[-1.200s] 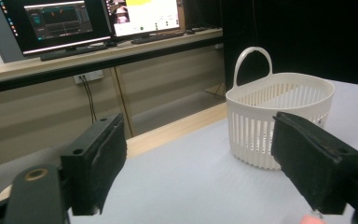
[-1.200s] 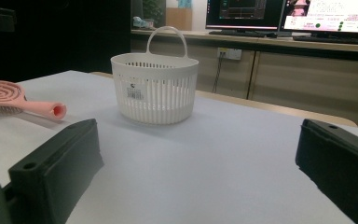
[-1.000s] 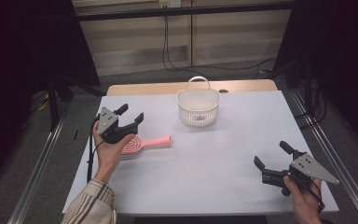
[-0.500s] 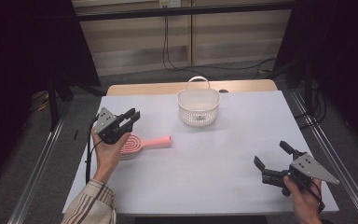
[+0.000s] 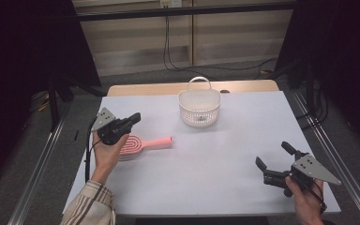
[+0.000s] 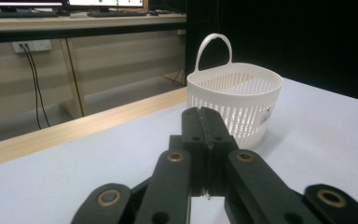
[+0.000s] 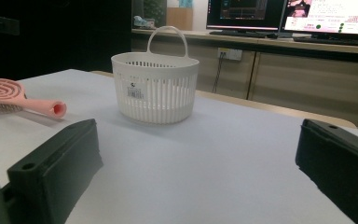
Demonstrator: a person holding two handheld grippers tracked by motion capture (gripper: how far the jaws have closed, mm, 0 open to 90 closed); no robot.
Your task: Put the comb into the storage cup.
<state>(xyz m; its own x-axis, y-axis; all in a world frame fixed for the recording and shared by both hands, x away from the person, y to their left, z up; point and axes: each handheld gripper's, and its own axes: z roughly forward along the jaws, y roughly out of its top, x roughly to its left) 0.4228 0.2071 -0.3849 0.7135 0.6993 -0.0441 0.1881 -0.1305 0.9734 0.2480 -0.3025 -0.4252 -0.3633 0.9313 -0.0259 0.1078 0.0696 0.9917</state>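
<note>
My left gripper (image 5: 132, 118) was open before; its jaws just closed on nothing, above the pink brush (image 5: 143, 143). My right gripper (image 5: 275, 159) stays open.

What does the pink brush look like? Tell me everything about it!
The pink hairbrush looks like plastic. It has an oval head with curved slots cut through it and a round, hollow-ended handle. It lies flat on the white table, at its left side, handle pointing towards the middle. Its bristles face down. Part of the head is hidden behind the hand with the left gripper, whose jaws have just closed on nothing. Whether that hand touches it is unclear.
</note>
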